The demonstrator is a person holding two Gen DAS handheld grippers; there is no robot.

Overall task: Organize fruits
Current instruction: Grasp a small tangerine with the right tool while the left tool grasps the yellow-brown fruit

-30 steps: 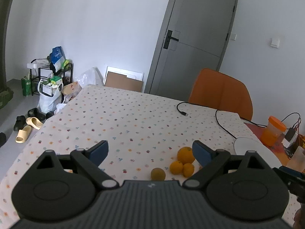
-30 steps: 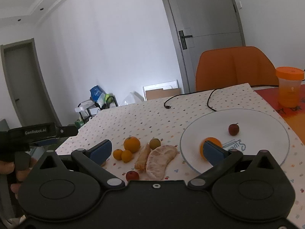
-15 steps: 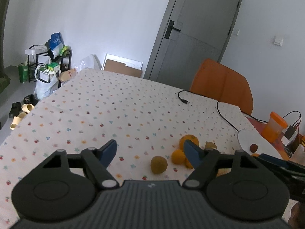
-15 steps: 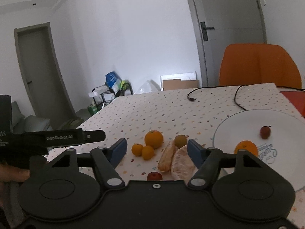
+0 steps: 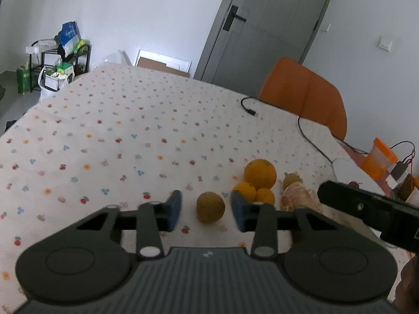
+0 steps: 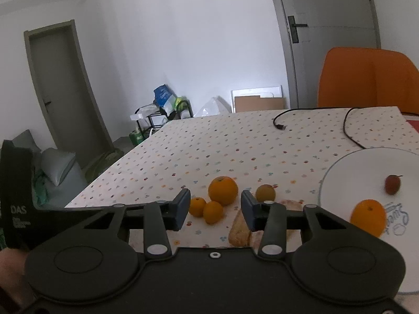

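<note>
My left gripper (image 5: 206, 210) is open, with a kiwi (image 5: 210, 207) on the tablecloth (image 5: 131, 141) between its fingers, not gripped. My right gripper (image 6: 214, 209) is open above small oranges (image 6: 207, 209). One orange (image 6: 368, 217) lies on the plate (image 6: 353, 167).

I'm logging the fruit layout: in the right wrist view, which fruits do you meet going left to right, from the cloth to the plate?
Small orange → second small orange → big orange → brown fruit → orange on the plate → small red fruit.
</note>
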